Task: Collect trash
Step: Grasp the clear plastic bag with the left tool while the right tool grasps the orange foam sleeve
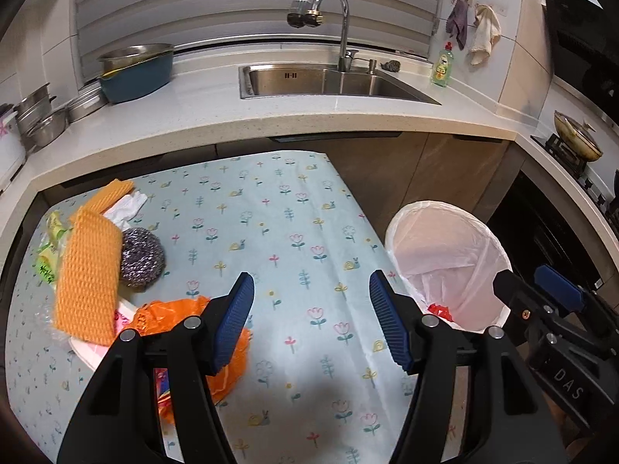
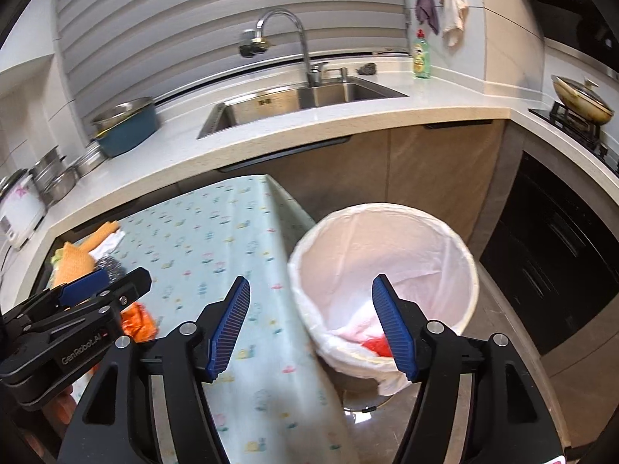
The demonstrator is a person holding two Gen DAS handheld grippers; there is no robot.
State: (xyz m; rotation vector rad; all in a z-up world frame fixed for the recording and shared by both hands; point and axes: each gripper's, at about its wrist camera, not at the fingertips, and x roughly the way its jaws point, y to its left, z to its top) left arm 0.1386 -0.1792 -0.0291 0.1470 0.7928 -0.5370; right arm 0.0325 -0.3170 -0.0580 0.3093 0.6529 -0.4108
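A heap of trash lies at the left of the flower-print table point(image 1: 294, 208): orange waffle cloths point(image 1: 87, 278), a steel scourer point(image 1: 141, 257), a crumpled orange bag point(image 1: 174, 313), green wrappers point(image 1: 48, 255) and white paper point(image 1: 125, 208). My left gripper point(image 1: 311, 282) is open over bare tablecloth, just right of the orange bag, with nothing between its pads. Off the table's right edge stands a bin with a white liner point(image 1: 445, 255) point(image 2: 387, 247), and red trash point(image 2: 377, 346) lies at its bottom. My right gripper point(image 2: 311, 282) hangs open and empty, straddling the table edge and the bin's near rim.
A pale counter point(image 1: 271, 123) curves behind the table, with a steel sink point(image 1: 329, 81), faucet point(image 1: 340, 19), green dish soap point(image 1: 443, 65), a blue pot point(image 1: 135, 69) and steel pots point(image 1: 42, 116). A wok point(image 1: 576, 135) sits on the stove at right. Dark oven fronts point(image 2: 561, 263) stand beside the bin.
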